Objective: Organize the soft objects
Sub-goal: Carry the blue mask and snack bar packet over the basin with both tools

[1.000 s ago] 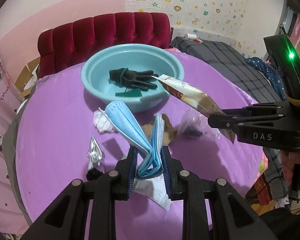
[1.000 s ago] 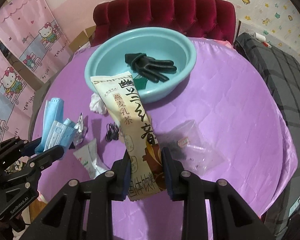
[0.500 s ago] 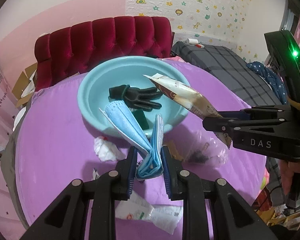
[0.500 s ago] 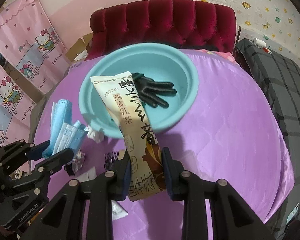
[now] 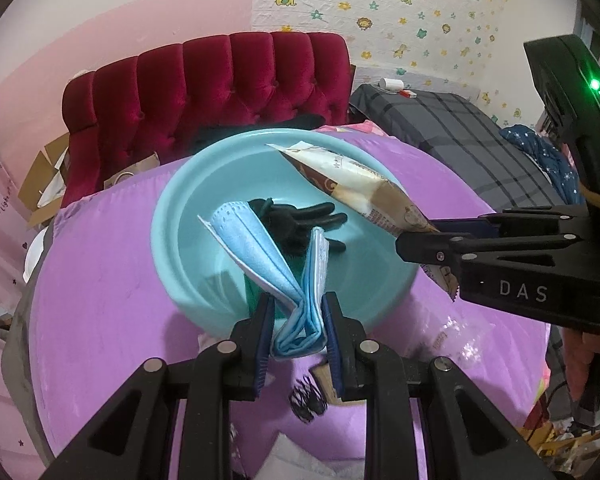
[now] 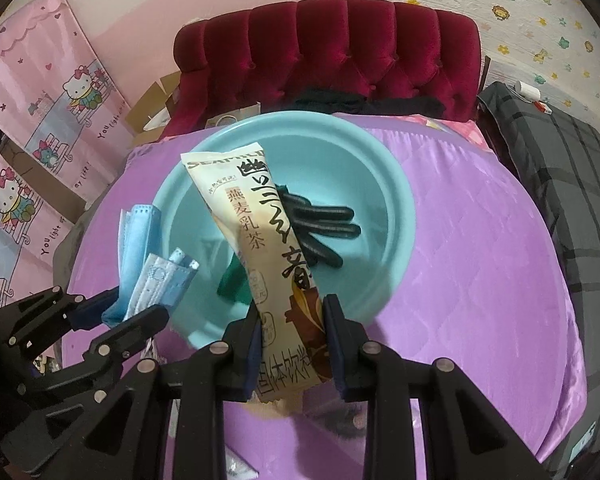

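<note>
Both hand-held grippers loaded above round light-blue plastic basin (image 5: 188,216).
Left hand-held gripper (image 5: 296,322) clamps folded blue face masks (image 5: 260,252); right hand-held gripper (image 6: 290,330) clamps cream drink sachet (image 6: 256,236), print legible only in right view; black tangle (image 5: 308,400) under left only.

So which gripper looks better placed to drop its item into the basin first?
Probably the right gripper: its drink-mix packet already reaches over the blue basin. The left gripper, holding the face masks, sits nearer the rim.
</note>
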